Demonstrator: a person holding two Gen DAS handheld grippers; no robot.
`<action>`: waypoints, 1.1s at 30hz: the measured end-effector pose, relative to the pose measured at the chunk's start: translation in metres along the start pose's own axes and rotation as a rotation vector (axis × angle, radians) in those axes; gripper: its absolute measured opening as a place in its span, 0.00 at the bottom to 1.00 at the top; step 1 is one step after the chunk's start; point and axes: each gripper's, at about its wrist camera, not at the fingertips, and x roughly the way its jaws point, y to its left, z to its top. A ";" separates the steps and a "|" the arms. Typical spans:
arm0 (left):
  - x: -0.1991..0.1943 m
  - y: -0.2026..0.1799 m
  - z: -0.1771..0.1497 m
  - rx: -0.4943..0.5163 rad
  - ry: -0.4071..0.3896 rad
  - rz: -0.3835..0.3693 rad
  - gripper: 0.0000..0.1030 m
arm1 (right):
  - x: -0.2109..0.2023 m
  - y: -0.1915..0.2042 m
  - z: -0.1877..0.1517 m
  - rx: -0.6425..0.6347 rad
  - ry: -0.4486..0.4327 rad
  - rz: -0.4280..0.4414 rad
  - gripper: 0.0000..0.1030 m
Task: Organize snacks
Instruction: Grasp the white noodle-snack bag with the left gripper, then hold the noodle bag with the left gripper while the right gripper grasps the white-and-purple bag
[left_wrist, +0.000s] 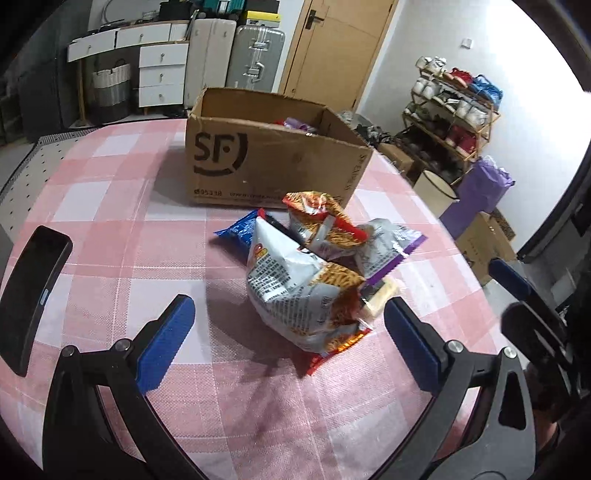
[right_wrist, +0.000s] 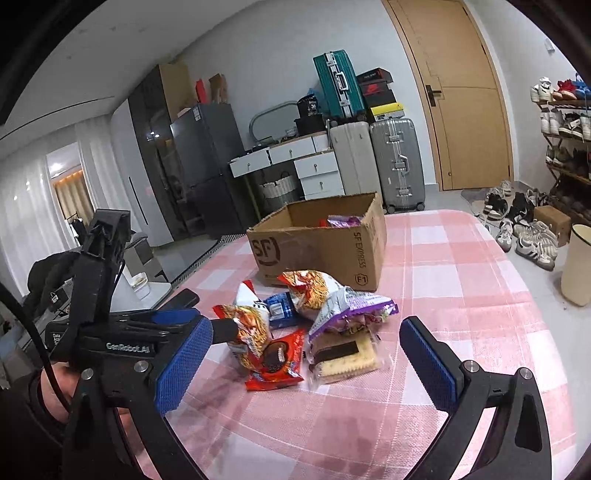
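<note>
A pile of snack packets lies on the pink checked tablecloth (left_wrist: 110, 206) in front of an open SF cardboard box (left_wrist: 266, 162), also in the right wrist view (right_wrist: 317, 251), with packets inside. Nearest my open left gripper (left_wrist: 288, 332) is a silver-orange noodle snack bag (left_wrist: 295, 291); its jaws straddle the bag a little short of it. A second noodle bag (left_wrist: 321, 221), a blue packet (left_wrist: 240, 230) and a purple-edged packet (left_wrist: 391, 247) lie behind. My right gripper (right_wrist: 306, 354) is open near a red chocolate-pie packet (right_wrist: 277, 358) and a clear cracker pack (right_wrist: 343, 358).
A black phone (left_wrist: 33, 295) lies at the table's left edge. The other gripper (right_wrist: 122, 332) shows at left in the right wrist view. Suitcases (right_wrist: 395, 162), drawers, a wooden door and a shoe rack (left_wrist: 454, 110) stand beyond the table.
</note>
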 end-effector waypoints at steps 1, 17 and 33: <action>0.004 0.000 0.001 -0.004 0.005 0.000 0.99 | 0.001 -0.002 -0.001 0.001 0.005 -0.004 1.00; 0.051 0.024 0.010 -0.135 0.026 -0.081 0.61 | 0.006 -0.006 -0.005 -0.013 0.044 0.023 1.00; 0.051 0.033 0.007 -0.130 -0.003 -0.141 0.40 | -0.006 -0.004 -0.001 -0.036 0.050 -0.022 1.00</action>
